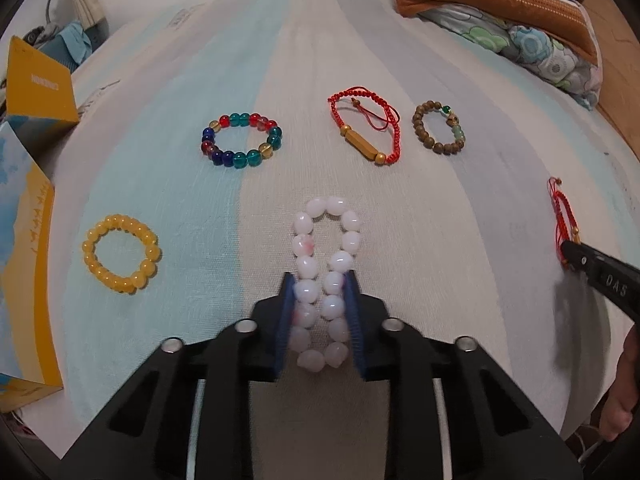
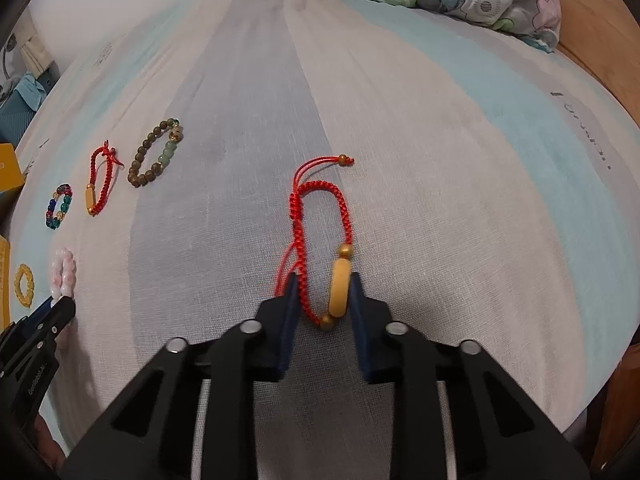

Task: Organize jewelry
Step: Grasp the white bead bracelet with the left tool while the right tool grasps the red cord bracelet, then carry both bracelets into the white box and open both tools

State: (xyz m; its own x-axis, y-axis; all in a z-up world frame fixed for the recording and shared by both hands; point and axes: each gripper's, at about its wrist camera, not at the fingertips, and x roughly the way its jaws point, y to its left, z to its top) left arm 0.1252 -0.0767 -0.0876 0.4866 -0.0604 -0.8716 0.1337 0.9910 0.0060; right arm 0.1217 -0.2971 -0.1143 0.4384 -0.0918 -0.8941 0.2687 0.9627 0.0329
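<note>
My left gripper point(image 1: 319, 280) is shut on a pale pink bead bracelet point(image 1: 326, 248), squeezing it into a long loop on the striped bed sheet point(image 1: 440, 208). My right gripper point(image 2: 323, 280) is shut on a red cord bracelet with a gold tube bead point(image 2: 320, 240), also lying on the sheet. On the sheet lie a yellow bead bracelet point(image 1: 120, 254), a multicoloured glass bead bracelet point(image 1: 242, 140), a second red cord bracelet point(image 1: 368, 126) and a brown wooden bead bracelet point(image 1: 439, 128). The right gripper shows at the right edge of the left wrist view point(image 1: 576, 254).
Yellow and blue cardboard boxes point(image 1: 28, 240) stand at the bed's left edge. Folded blankets and a flowered pillow point(image 1: 520, 20) lie at the far right. A wooden bed frame point(image 2: 592, 40) runs along the right side.
</note>
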